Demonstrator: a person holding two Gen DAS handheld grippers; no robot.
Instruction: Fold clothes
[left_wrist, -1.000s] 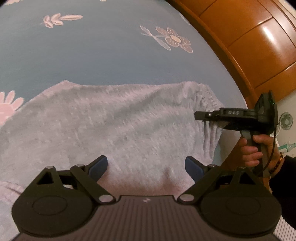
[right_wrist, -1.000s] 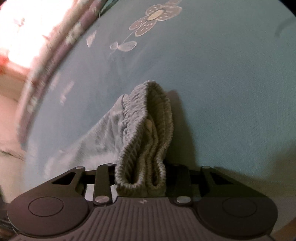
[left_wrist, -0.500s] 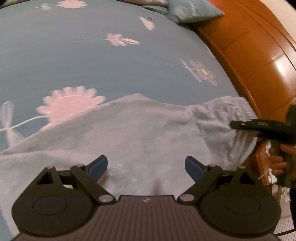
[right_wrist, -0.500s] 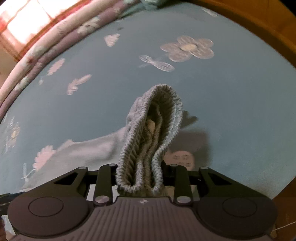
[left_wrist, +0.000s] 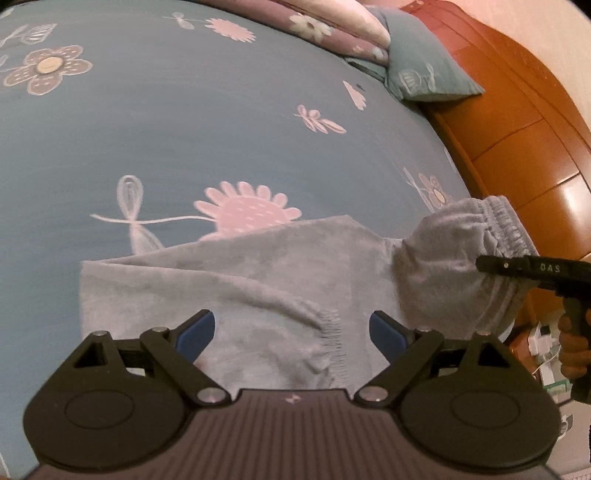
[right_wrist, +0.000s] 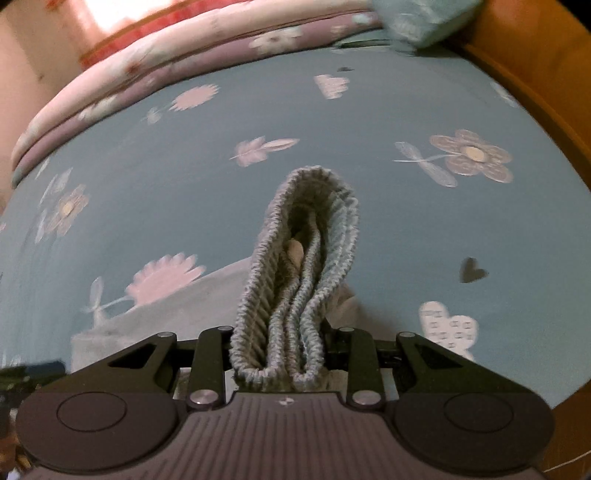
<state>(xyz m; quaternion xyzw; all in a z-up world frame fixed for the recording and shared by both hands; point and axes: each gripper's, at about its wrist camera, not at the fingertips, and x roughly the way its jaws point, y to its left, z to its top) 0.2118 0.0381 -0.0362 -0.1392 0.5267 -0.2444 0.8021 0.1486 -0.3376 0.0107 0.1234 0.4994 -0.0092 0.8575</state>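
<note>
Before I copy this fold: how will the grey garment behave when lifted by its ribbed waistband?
The grey garment is probably floppy: it sags from the right gripper to the bed. It looks fleecy, so it's likely light and unlikely to slip. The ribbed waistband, bunched thickly between the jaws, probably gives a secure hold.

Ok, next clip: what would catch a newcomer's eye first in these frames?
Probably the bunched ribbed waistband of the grey garment, pinched in the right gripper and lifted off the bed. Behind it spreads the blue bedsheet with its pink and white flowers. The left gripper stands wide open over the fabric, holding nothing.
</note>
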